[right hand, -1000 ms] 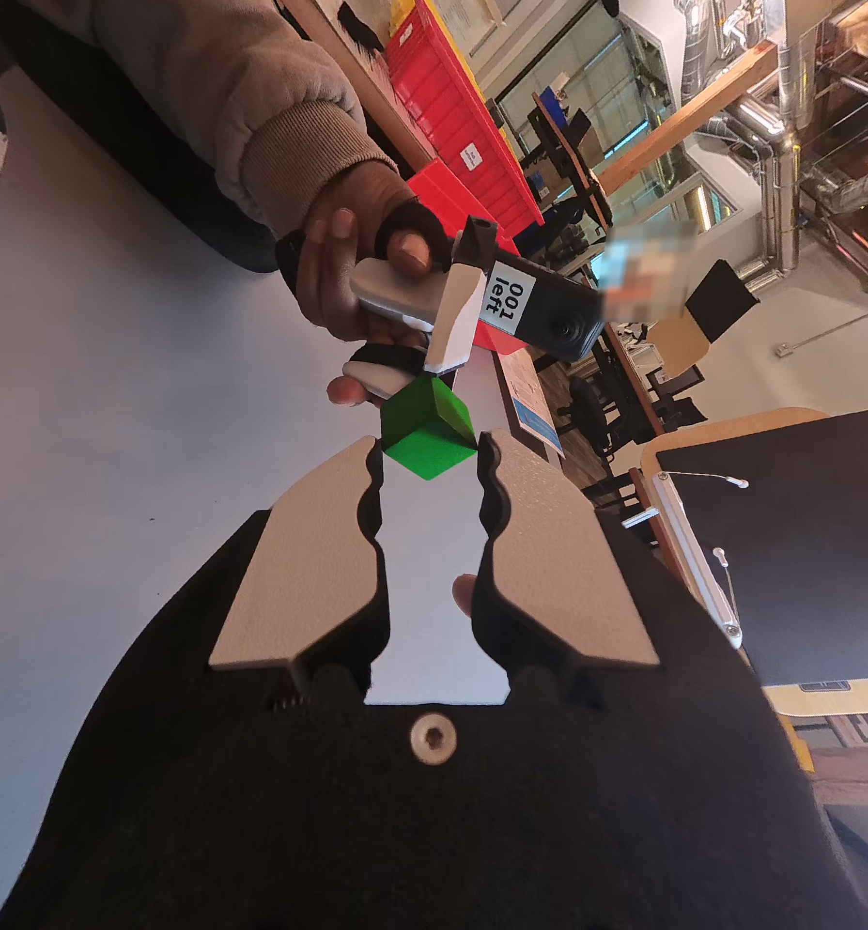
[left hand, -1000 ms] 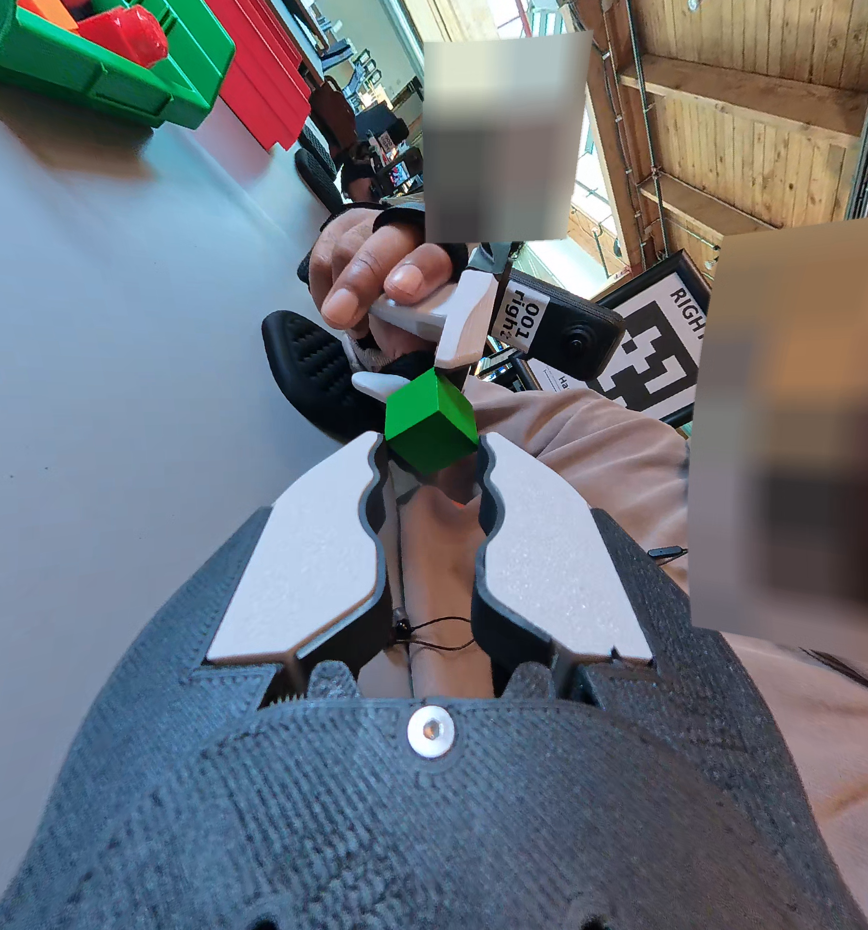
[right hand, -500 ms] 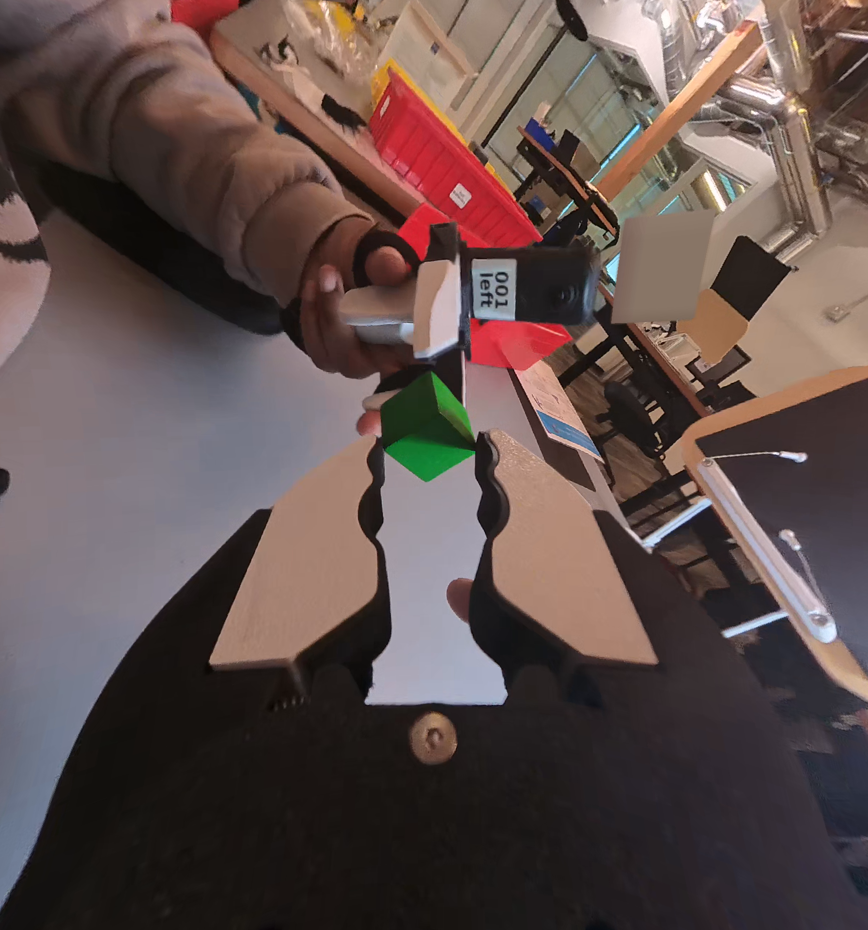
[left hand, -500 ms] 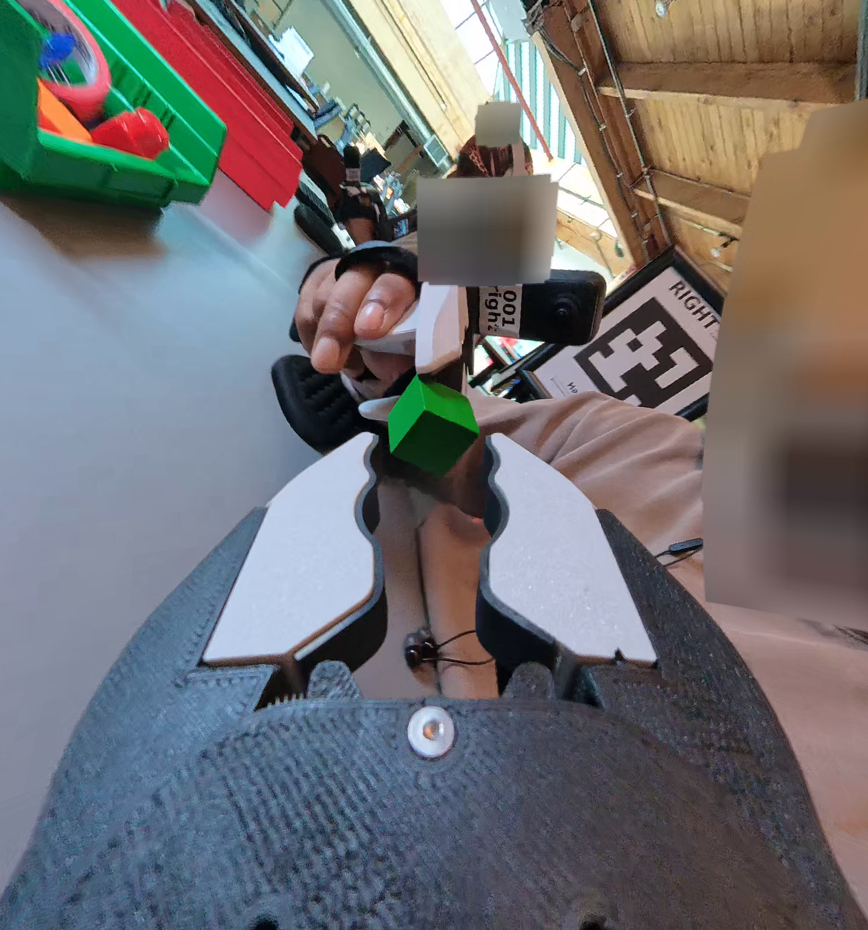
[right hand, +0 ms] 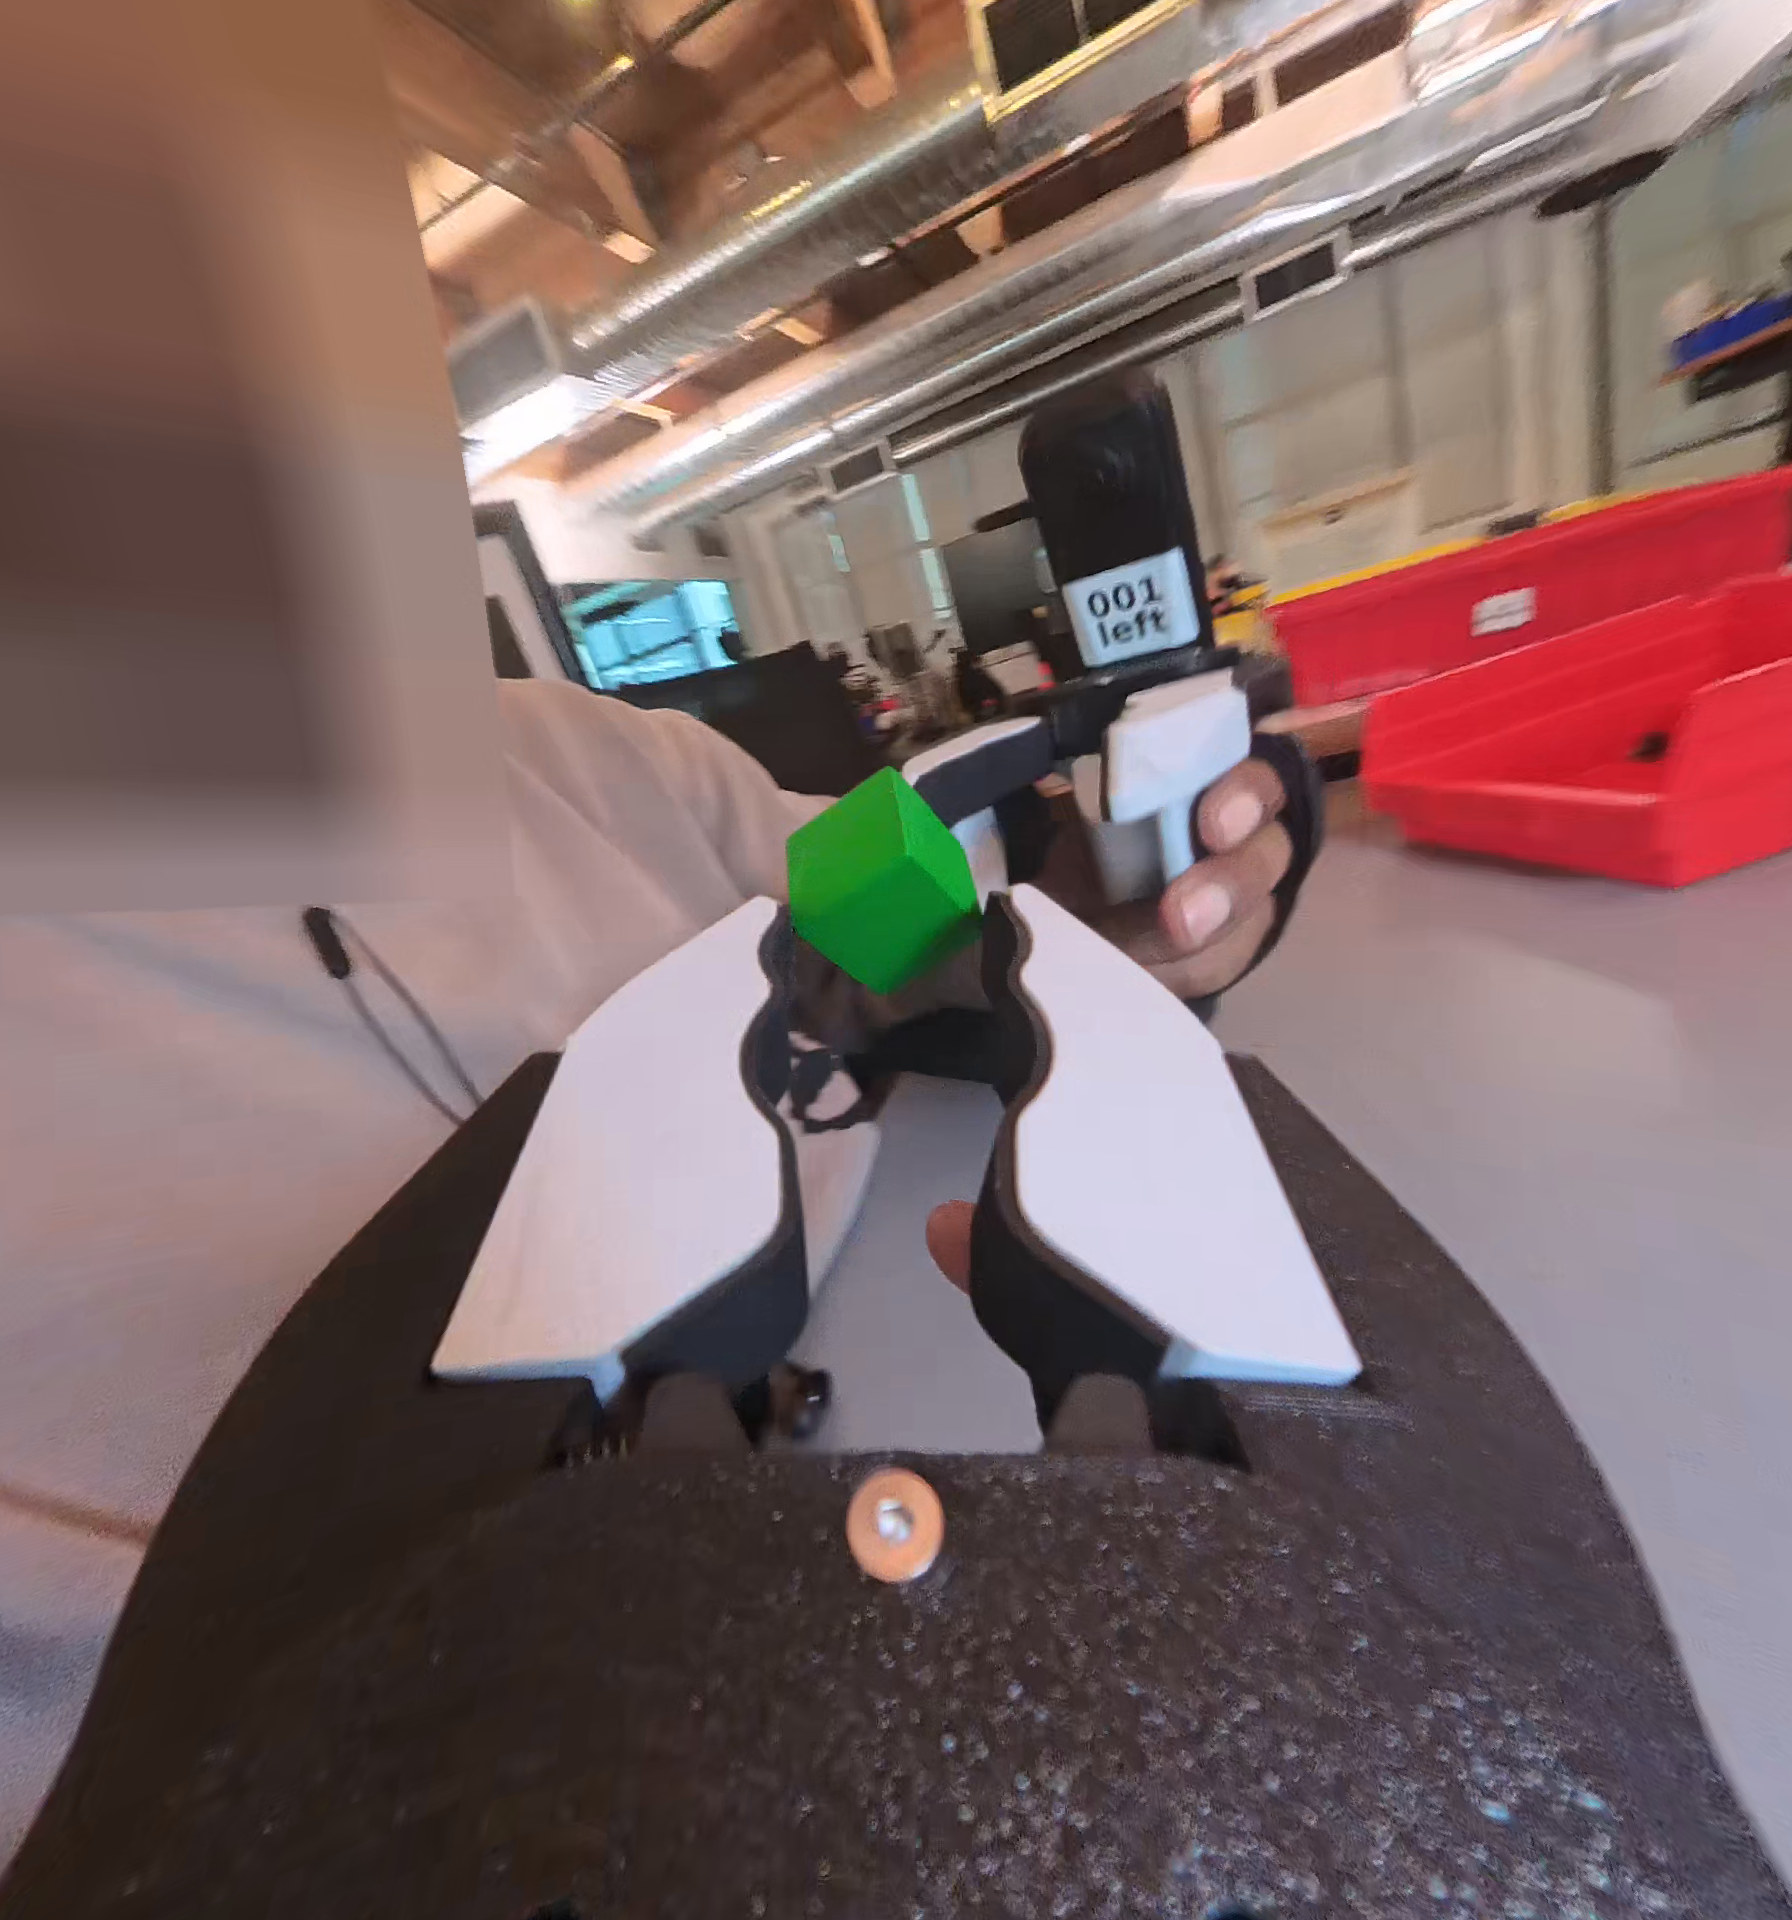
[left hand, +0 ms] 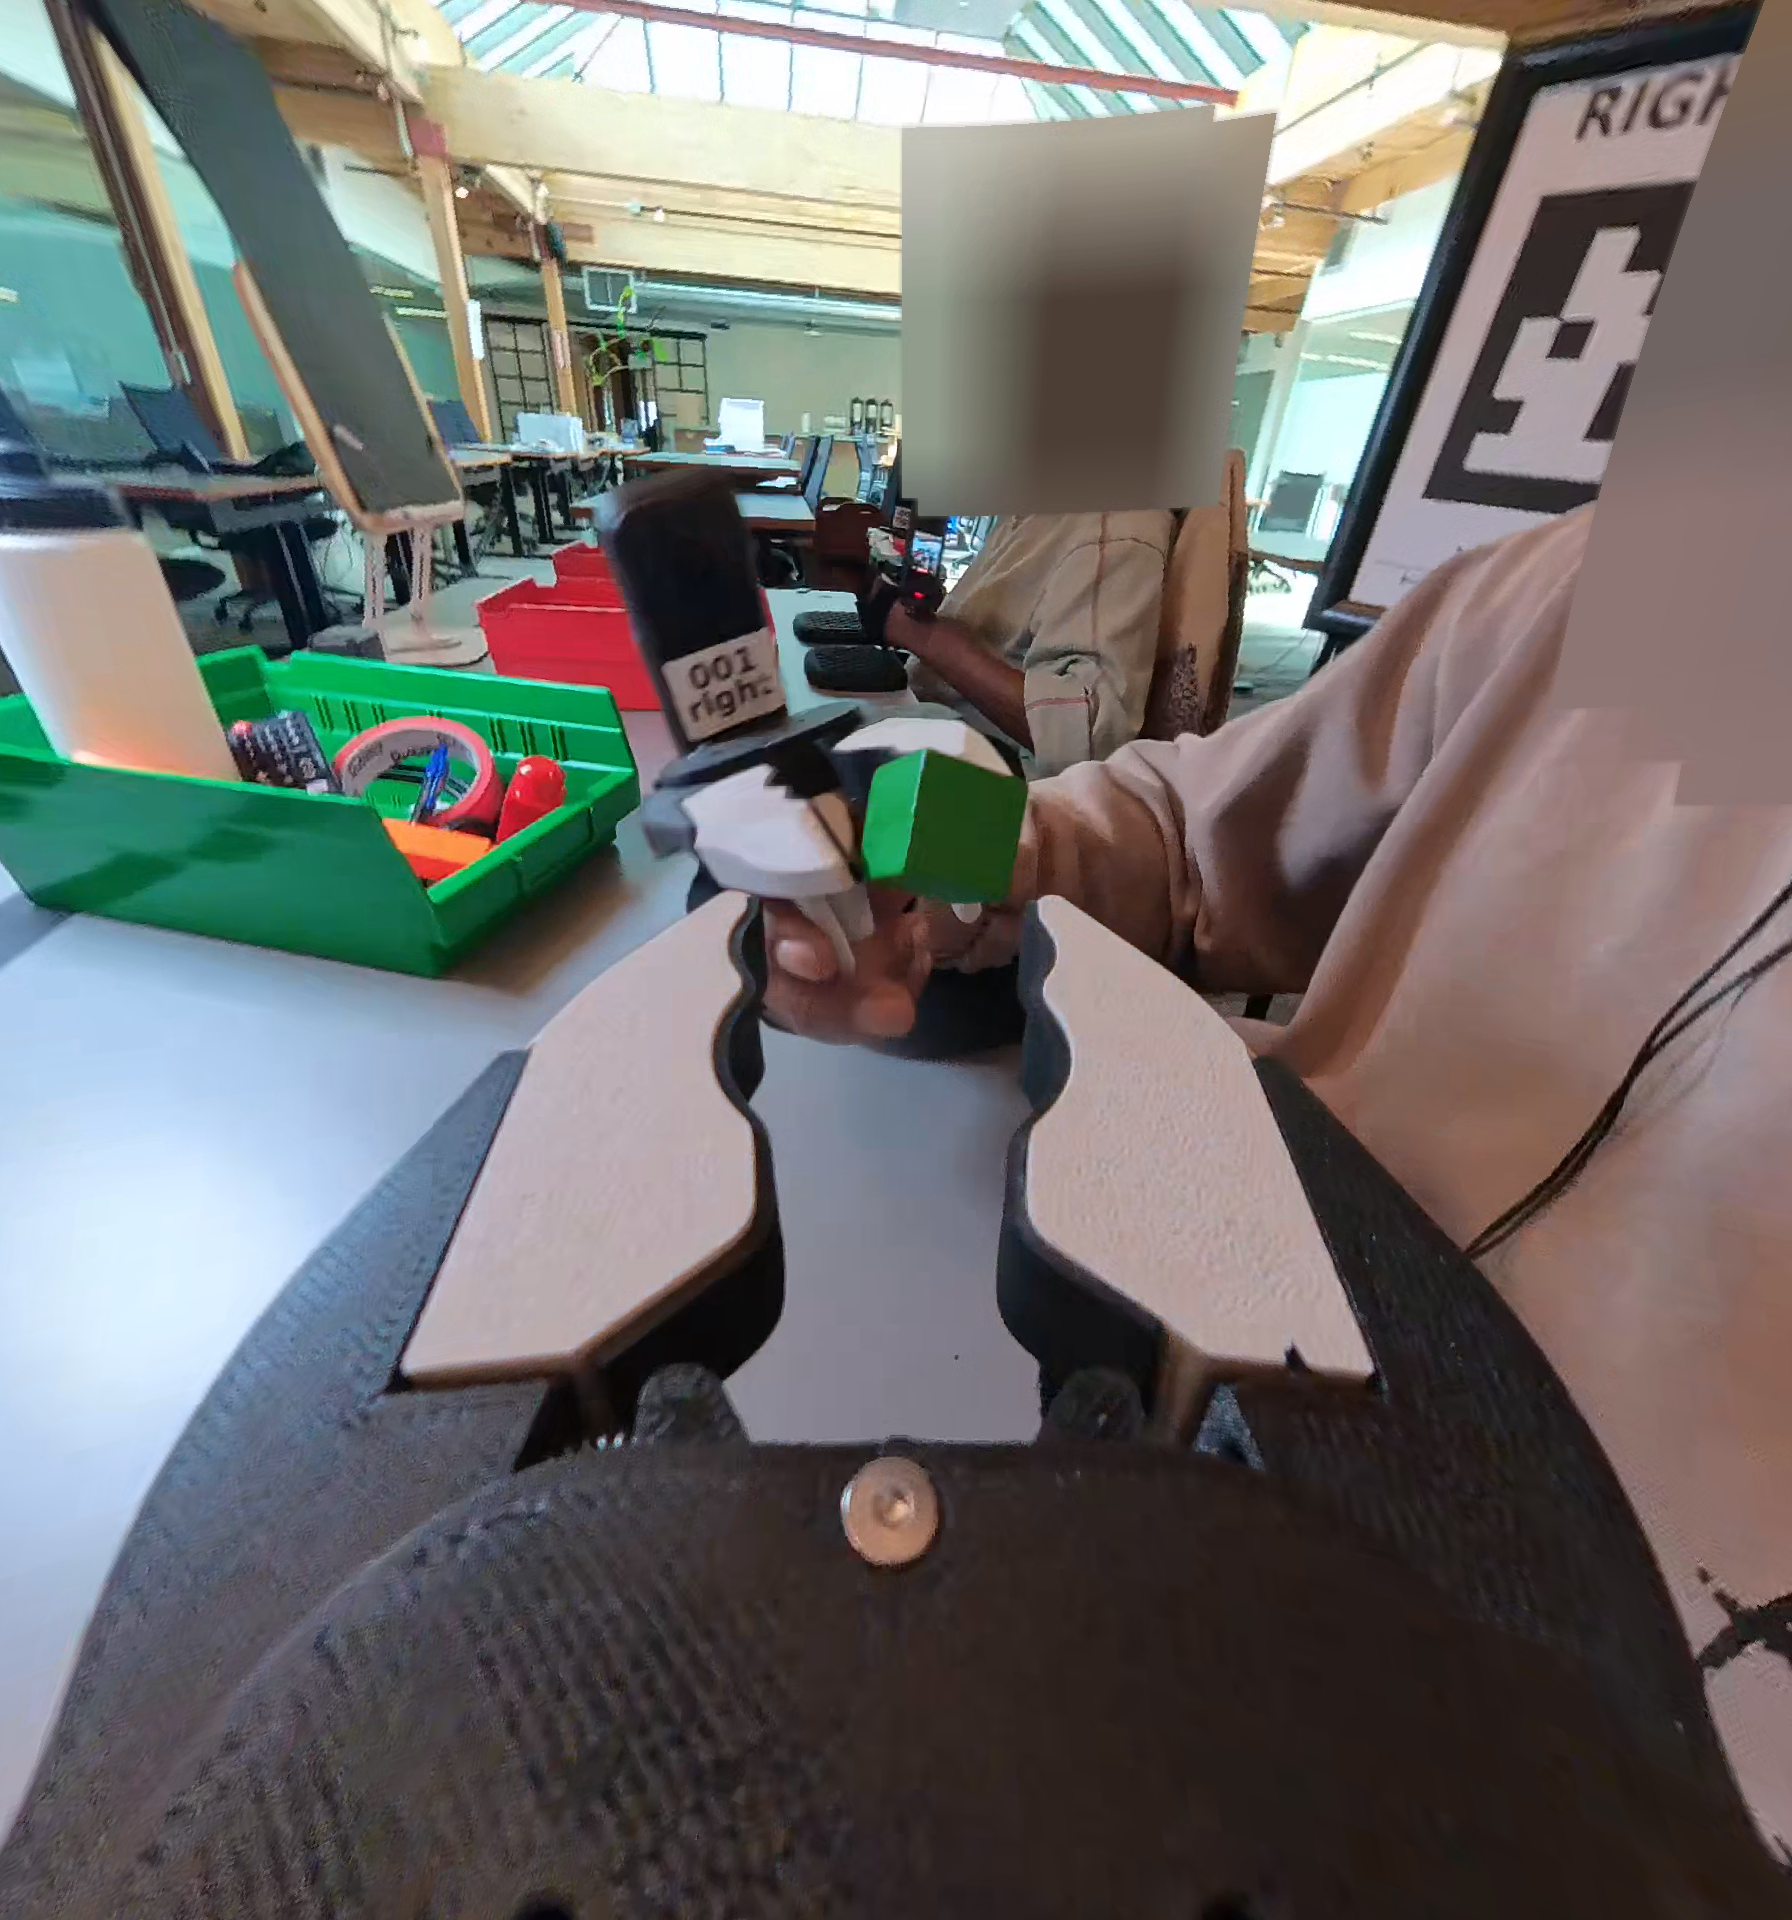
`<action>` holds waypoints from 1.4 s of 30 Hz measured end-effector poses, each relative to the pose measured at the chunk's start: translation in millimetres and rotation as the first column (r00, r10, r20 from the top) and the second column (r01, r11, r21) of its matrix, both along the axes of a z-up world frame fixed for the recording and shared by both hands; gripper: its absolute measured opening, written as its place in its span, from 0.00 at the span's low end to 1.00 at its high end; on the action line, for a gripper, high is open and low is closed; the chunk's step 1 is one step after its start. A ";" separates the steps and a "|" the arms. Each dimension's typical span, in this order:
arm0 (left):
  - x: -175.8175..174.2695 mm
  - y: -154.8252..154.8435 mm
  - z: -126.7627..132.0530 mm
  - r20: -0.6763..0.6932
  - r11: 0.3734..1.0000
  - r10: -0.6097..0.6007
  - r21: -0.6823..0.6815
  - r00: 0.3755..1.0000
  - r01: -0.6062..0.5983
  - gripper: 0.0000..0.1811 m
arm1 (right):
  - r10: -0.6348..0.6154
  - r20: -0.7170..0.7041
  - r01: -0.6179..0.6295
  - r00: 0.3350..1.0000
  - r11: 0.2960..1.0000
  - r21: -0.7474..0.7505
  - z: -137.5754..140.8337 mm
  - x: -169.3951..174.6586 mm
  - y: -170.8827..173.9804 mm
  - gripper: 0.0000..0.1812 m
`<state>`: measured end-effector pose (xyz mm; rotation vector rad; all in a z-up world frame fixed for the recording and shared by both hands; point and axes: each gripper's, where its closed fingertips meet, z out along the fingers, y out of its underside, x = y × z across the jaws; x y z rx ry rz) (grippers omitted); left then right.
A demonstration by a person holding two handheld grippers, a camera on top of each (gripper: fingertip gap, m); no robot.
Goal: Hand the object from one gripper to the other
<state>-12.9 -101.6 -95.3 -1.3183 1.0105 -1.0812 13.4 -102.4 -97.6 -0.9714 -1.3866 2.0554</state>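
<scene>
A green cube (right hand: 876,894) is pinched between the fingertips of my right gripper (right hand: 887,914), held in the air above the grey table (right hand: 1494,1091). In the left wrist view the cube (left hand: 939,826) sits at the tip of the right gripper (left hand: 861,810), just beyond and above my left gripper (left hand: 892,925). The left gripper's jaws stand apart and empty and do not touch the cube. In the right wrist view the left gripper's fingers (right hand: 980,847) show close behind the cube, held by a hand.
A green bin (left hand: 196,862) at the left holds a white bottle (left hand: 81,644), a tape roll (left hand: 414,758) and small items. Red bins (right hand: 1598,769) stand farther back. The person's beige sleeve (left hand: 1339,831) and torso fill the right. Another person sits behind. The tips of both grippers are at nearly the same place.
The left gripper has opened, let go of the cube and drawn back a little. The right gripper keeps the cube. Both grippers have rotated from tilted to upright.
</scene>
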 end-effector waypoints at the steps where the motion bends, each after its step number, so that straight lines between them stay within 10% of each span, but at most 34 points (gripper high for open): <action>1: 2.1 -4.7 0.2 -0.020 0.999 -0.005 0.044 1.000 0.006 0.26 | 0.061 0.020 -0.060 0.998 0.997 -0.040 -1.4 1.4 -3.9 0.19; 14: 28.3 -42.0 -63.7 -0.402 0.974 -0.165 0.080 0.901 0.214 0.25 | 0.426 0.390 -0.403 0.816 0.904 -0.144 -58.2 5.0 -40.8 0.19; 35: 21.4 -11.1 -73.6 -0.516 0.983 0.072 0.183 0.854 0.028 0.23 | 0.256 0.382 -0.208 0.888 0.964 -0.163 -61.5 -15.9 -9.8 0.17; 42: 12.5 0.3 -62.8 -0.429 0.997 0.055 0.071 0.902 -0.027 0.23 | -0.009 0.268 0.011 0.963 1.000 -0.006 -43.6 -19.1 18.2 0.26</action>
